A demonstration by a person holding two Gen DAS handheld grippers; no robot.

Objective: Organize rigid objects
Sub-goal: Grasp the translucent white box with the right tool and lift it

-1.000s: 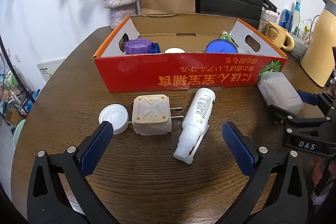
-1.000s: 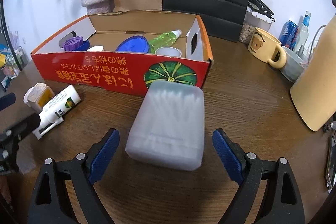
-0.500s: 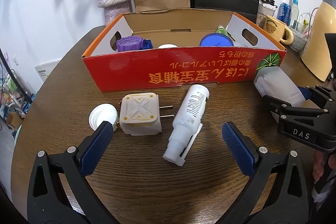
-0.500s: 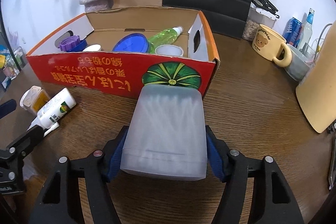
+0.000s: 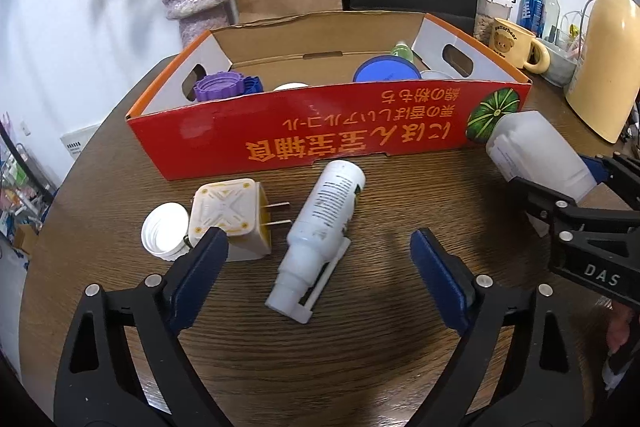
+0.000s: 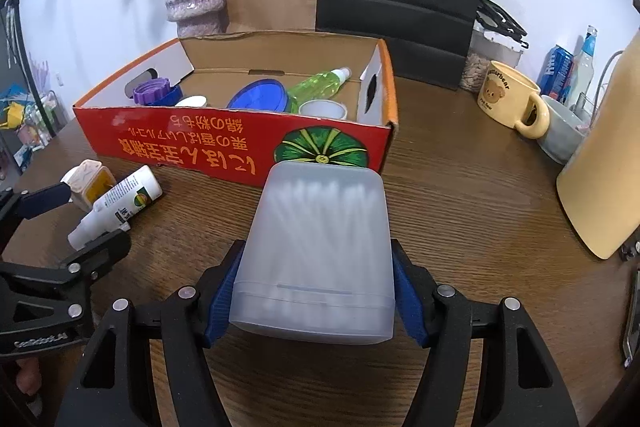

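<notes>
Because the cotton swab box [image 6: 316, 251] is a stiff, frosted plastic shell packed with swabs, it is judged light and rigid, with smooth walls that could slide under a weak hold. It lies on the tabletop [image 6: 460, 187] just in front of the red cardboard box [image 6: 224, 143], its far end close to the pumpkin print. The right tongs [image 6: 314, 297] are clamped on its two long side walls near the lidded end, both blue pads pressed flat against the plastic. That is a sound place to hold: the walls there are parallel and the lid seam stiffens them. Excess squeeze may flex the shell or pop the lid.

The left tongs [image 5: 318, 279] are closing, with the white bottle [image 5: 320, 223] lying between the pads but not yet touched. This bottle is judged light and hard, and round enough to roll; its barrel, not the narrow cap end with its clip, offers the better hold. Beside it lie a plug adapter [image 5: 230, 217], partly behind the left pad, and a white cap [image 5: 164, 233].
</notes>
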